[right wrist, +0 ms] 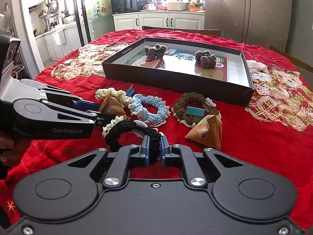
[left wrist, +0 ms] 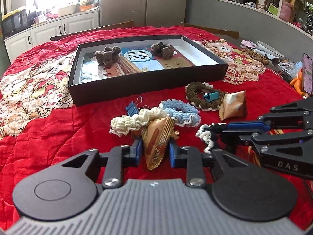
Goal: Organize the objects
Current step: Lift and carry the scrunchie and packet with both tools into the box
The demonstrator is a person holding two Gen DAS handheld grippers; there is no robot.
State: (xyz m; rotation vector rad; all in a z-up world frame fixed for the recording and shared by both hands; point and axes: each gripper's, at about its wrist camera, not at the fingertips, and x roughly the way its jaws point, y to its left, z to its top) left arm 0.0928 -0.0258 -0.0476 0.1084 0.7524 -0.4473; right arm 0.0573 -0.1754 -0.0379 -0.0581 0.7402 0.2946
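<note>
We clamp the snack packet (left wrist: 158, 143) in our left fingers (left wrist: 137, 148) and the black scrunchie (right wrist: 125, 135) in our right fingers (right wrist: 145, 148), ready for the box (left wrist: 148, 82) beyond.

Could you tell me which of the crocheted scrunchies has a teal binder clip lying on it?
The brown scrunchie nearest the box; the blue, cream and black ones carry no teal clip.
</note>
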